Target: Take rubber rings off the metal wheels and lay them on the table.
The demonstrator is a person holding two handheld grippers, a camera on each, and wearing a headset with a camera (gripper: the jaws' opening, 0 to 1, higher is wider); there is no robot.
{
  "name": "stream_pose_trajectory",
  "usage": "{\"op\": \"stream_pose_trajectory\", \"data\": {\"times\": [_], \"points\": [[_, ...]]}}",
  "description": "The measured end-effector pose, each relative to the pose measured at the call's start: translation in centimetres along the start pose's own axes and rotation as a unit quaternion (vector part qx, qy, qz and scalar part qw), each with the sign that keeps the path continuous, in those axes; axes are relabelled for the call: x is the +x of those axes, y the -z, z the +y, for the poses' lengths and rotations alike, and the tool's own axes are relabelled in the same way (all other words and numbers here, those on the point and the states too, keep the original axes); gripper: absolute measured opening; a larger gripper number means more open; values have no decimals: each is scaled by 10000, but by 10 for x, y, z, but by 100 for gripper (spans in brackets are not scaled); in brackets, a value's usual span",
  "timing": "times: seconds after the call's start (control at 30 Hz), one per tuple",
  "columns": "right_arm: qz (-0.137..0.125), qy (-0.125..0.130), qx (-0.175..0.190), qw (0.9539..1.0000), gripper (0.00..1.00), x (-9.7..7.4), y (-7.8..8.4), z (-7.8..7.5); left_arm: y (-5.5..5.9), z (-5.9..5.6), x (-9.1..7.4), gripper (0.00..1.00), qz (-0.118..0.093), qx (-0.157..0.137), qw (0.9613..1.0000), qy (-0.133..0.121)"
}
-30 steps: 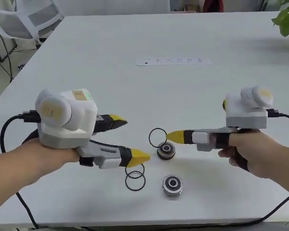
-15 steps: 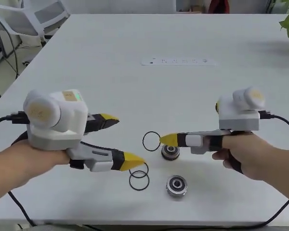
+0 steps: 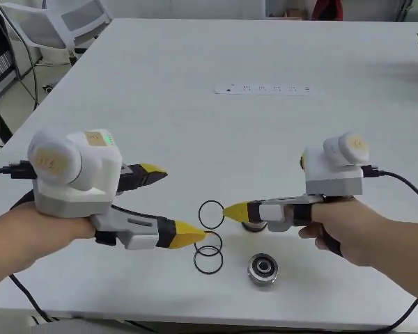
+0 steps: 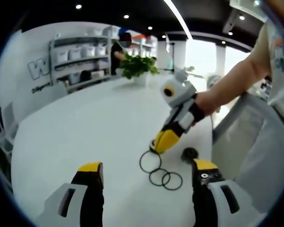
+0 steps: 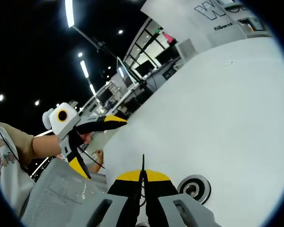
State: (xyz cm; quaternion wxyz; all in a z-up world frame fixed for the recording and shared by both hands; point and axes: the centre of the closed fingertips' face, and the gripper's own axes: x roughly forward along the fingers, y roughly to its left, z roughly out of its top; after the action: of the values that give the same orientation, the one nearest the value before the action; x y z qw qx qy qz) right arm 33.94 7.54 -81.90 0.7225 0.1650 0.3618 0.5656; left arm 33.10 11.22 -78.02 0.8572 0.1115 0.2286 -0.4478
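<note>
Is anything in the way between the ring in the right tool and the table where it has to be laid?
Nothing visible blocks it. The right tool holds the ring over bare table. Two laid rings and the open left tool sit close beside that spot.

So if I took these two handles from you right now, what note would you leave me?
The left tongs are open and hold nothing, above the table near the loose rings.
The right tongs are shut on a rubber ring, pinched at the tips.
Two more rubber rings lie overlapping on the table. One metal wheel sits beside them; a second wheel is partly hidden under the right tongs.
Done: two rings laid down, a third pulled free.
Left: lay the held ring down. I cannot tell whether either wheel has a ring on it, so check.
</note>
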Motion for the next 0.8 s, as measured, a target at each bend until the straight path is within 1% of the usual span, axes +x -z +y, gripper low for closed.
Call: {"op": "stream_pose_trajectory", "data": {"times": [0.3,0.47,0.57,0.7,0.8], "points": [[142,20,-11,9999,0,7,6,-3,5,2,-3,77,30,-64,10000,-52],[244,64,14,9997,0,9,11,-8,6,5,-4,77,43,-68,9999,-70],[294,70,11,9995,0,10,13,-7,5,6,-5,77,42,-67,9999,-82],[351,153,-45,9993,0,11,15,-10,7,7,-5,77,69,-63,9999,-91],[378,239,-87,9990,0,10,15,-15,10,7,-5,77,100,-64,9999,-94]]}}
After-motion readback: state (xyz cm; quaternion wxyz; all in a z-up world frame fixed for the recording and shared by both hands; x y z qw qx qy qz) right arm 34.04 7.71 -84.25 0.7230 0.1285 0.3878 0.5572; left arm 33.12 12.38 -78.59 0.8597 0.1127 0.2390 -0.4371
